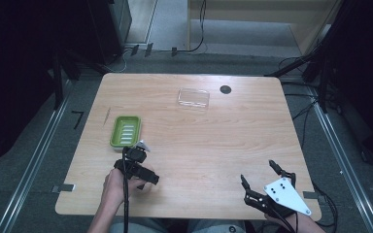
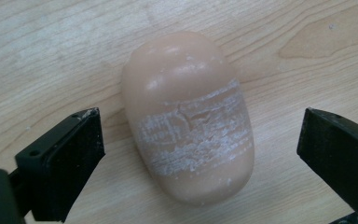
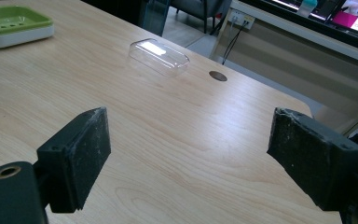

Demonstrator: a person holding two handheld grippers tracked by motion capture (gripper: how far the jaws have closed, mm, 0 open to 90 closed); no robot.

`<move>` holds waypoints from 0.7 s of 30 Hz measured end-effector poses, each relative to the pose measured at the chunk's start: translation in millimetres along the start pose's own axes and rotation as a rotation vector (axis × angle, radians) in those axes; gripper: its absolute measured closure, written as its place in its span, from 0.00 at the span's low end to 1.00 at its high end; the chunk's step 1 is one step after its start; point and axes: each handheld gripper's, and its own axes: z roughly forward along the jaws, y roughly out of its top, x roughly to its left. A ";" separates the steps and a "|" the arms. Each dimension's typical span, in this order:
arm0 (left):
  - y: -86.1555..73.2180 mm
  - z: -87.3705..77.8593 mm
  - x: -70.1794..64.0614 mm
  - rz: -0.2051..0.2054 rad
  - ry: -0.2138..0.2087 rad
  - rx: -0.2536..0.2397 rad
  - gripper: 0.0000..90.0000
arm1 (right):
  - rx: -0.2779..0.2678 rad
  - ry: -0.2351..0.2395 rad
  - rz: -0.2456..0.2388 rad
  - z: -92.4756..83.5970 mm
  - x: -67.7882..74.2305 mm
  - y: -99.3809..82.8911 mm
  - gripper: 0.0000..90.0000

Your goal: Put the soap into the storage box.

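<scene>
Dark shadow covers the room around your light wooden table, so the stands and cables at both sides are hard to make out, and only the grey floor behind the far edge is readable. From the high view, your left gripper sits near the front left edge, and your hand and the black body of the gripper hide almost all of what lies under it; only a small pale spot shows beside your fingers. Your right gripper is near the front right corner, with its grey three-cornered plate on top, and your right hand is cut off by the bottom edge.

You see the pale pink oval bar of soap well in the left gripper view. It lies flat on the wood, between the two black jaws, which are spread wide and touch it on neither side. Its upper end is smooth and a little shiny; across its middle runs a broad band of white, dry, scratched marks. The lower end comes close to the bottom edge of that view.

In the right gripper view the jaws are also spread wide, with bare wood between them. Further away on the table stand the green rectangular soap dish with a white base, partly cut off at the left edge, the clear plastic lid, and a small dark round spot near the far edge.
</scene>
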 end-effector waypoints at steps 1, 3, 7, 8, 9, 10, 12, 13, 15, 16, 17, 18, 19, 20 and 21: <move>0.4 0.3 -0.9 -0.001 -0.001 -0.003 0.02 | -0.001 -0.001 0.000 0.0 0.2 0.0 0.15; 1.0 0.6 -2.7 0.002 0.011 -0.007 0.04 | -0.002 0.000 -0.004 0.1 0.3 0.0 0.15; 1.4 1.1 -3.4 -0.003 0.024 -0.006 0.08 | -0.003 -0.001 -0.003 0.0 0.3 -0.2 0.15; 1.4 1.1 -3.4 -0.003 0.024 -0.006 0.09 | -0.003 -0.001 -0.003 0.0 0.3 -0.2 0.15; 1.3 1.5 -2.4 0.003 0.029 -0.001 0.09 | -0.003 -0.004 -0.003 0.1 0.3 -0.3 0.15; 0.9 2.5 -2.5 -0.004 0.033 -0.003 0.15 | -0.002 -0.002 -0.004 -0.1 0.3 -0.3 0.15; 0.6 4.1 -1.7 -0.001 0.044 0.006 0.15 | -0.002 -0.003 -0.005 -0.1 0.3 -0.4 0.15; 0.5 5.8 -1.3 -0.003 0.045 0.013 0.16 | -0.001 -0.002 -0.005 -0.1 0.4 -0.4 0.15; 0.5 6.6 -1.0 0.001 0.050 0.021 0.17 | -0.002 -0.004 -0.006 -0.1 0.6 -0.5 0.15; 0.3 7.6 -0.9 0.005 0.058 0.020 0.17 | -0.002 -0.004 -0.006 -0.1 0.6 -0.5 0.15; 0.2 7.7 -0.8 0.007 0.058 0.028 0.18 | -0.003 -0.005 -0.007 -0.1 0.7 -0.5 0.15; 0.2 7.7 -0.8 0.007 0.058 0.028 0.20 | -0.003 -0.004 -0.008 -0.2 0.8 -0.5 0.15; 0.1 7.9 -0.6 0.008 0.059 0.033 0.20 | -0.003 -0.004 -0.008 -0.2 0.8 -0.5 0.15; 0.1 7.7 -0.3 0.007 0.055 0.035 0.20 | -0.003 -0.005 -0.009 -0.3 0.9 -0.6 0.15; 0.2 7.5 0.1 0.013 0.050 0.038 0.22 | -0.003 -0.005 -0.011 -0.4 1.0 -0.7 0.15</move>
